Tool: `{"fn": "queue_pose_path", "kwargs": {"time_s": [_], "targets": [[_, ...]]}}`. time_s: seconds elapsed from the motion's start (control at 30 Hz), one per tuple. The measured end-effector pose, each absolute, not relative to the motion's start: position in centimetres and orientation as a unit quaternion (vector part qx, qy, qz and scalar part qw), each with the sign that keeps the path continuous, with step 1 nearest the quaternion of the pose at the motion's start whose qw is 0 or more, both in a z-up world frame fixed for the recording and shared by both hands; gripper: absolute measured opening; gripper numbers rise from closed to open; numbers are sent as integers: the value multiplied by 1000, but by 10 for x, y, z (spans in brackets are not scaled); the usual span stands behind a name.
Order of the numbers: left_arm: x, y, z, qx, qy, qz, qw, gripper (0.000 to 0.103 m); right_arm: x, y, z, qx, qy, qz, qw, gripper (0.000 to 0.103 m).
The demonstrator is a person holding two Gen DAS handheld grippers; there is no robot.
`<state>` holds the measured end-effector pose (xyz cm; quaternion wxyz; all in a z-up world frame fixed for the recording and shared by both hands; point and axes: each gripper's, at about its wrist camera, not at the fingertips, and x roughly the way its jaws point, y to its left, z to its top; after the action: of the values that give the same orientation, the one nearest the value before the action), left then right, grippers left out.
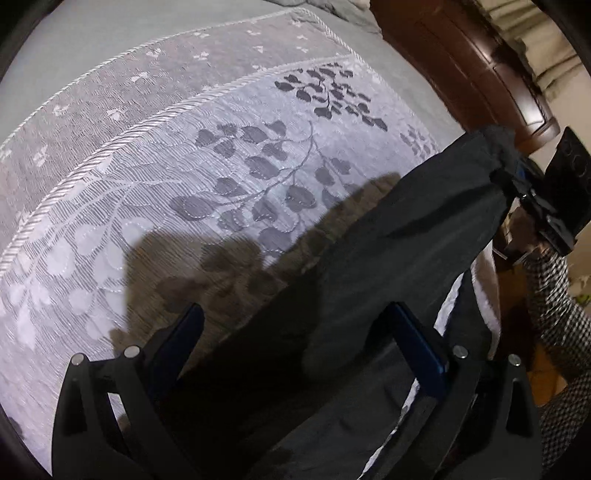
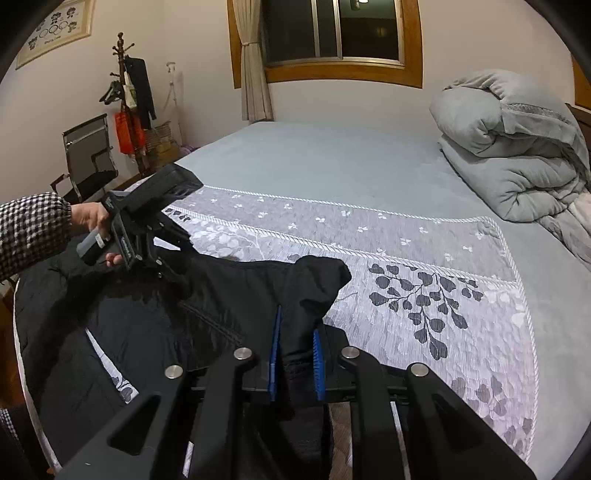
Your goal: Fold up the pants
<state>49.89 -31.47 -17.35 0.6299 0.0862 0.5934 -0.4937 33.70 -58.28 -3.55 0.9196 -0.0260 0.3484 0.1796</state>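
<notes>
Black pants lie draped over the near edge of a bed, one bunched part lifted clear of the leaf-patterned coverlet. The right gripper is clenched on that raised fold: its blue pads press the dark cloth from both sides, and a tuft of fabric stands up just past the fingertips. In the left wrist view the left gripper stands wide and released, its blue-lined fingers apart, with a band of the pants passing between them and no pad pressing on it. From there the cloth stretches up and away to the right gripper, held by a hand in a checked sleeve. The right wrist view shows the other hand, also checked-sleeved, carrying the left gripper above the pants. A rolled grey duvet sits at the bed's far right, well apart from the pants. A chair and coat stand line the wall under a curtained window.
</notes>
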Motion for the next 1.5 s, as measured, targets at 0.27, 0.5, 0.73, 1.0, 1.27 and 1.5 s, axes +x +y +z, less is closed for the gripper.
{"fn": "queue_pose_path", "kwargs": {"time_s": [0.27,0.5,0.73,1.0,1.27,1.5], "targets": [[475,-306,-177,154,573,-470,654,7,337,-583,-41,-16,356,159,921,15],[449,-279,-136,120,525,-449,713,3,326,-587,-27,0,343,136,929,15],[383,-263,-67,105,465,-416,775,3,285,-583,0,6,307,112,945,14],[263,-246,-31,122,429,-365,817,3,213,-564,-1,-10,308,103,946,11],[165,-239,-54,122,411,-329,841,4,137,-560,-8,10,318,100,943,8],[113,-246,-90,123,416,-315,845,6,86,-557,-28,-5,358,80,930,7]]}}
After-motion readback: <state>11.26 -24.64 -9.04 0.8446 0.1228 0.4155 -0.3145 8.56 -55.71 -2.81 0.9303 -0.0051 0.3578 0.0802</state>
